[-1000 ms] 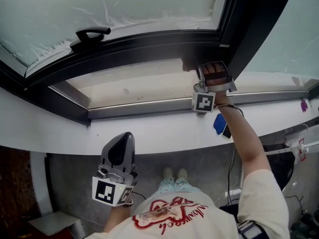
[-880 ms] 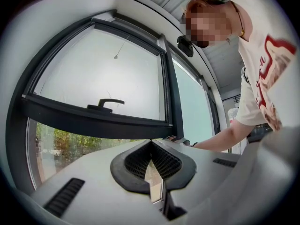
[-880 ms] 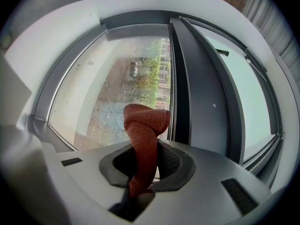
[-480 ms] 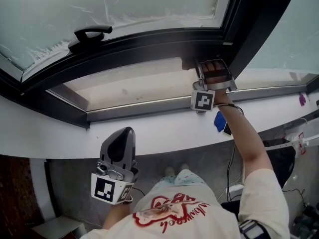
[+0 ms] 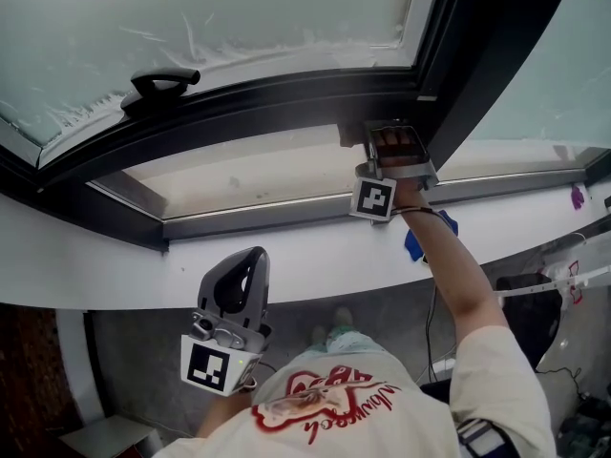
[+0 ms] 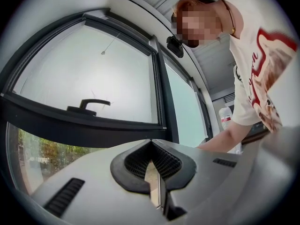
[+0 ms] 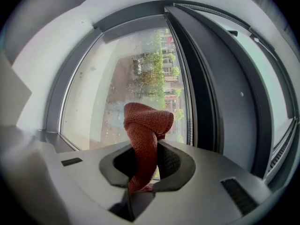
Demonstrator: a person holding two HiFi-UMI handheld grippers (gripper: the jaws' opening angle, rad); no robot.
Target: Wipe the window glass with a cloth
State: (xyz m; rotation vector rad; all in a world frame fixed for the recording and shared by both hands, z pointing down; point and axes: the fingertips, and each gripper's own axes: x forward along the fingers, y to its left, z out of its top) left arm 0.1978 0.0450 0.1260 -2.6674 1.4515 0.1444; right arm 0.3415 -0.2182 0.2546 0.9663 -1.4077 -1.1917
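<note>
My right gripper (image 5: 391,136) is raised to the lower window pane (image 5: 258,165), close to the dark upright frame bar (image 5: 477,65). It is shut on a red cloth (image 7: 144,131), which bulges out of the jaws toward the glass (image 7: 131,74). In the head view the cloth (image 5: 396,141) shows only as a red patch between the jaws. My left gripper (image 5: 243,256) hangs low in front of the white sill (image 5: 286,246), away from the glass. In the left gripper view its jaws (image 6: 152,149) stand together with nothing between them.
A tilted upper sash with frosted glass carries a black handle (image 5: 158,82), also in the left gripper view (image 6: 89,104). A blue object (image 5: 414,244) lies on the sill under my right forearm. A small purple item (image 5: 577,197) sits at the sill's far right.
The right gripper with the cloth has slid a little to the left along the lower pane. The left gripper has stayed low and barely shifted.
</note>
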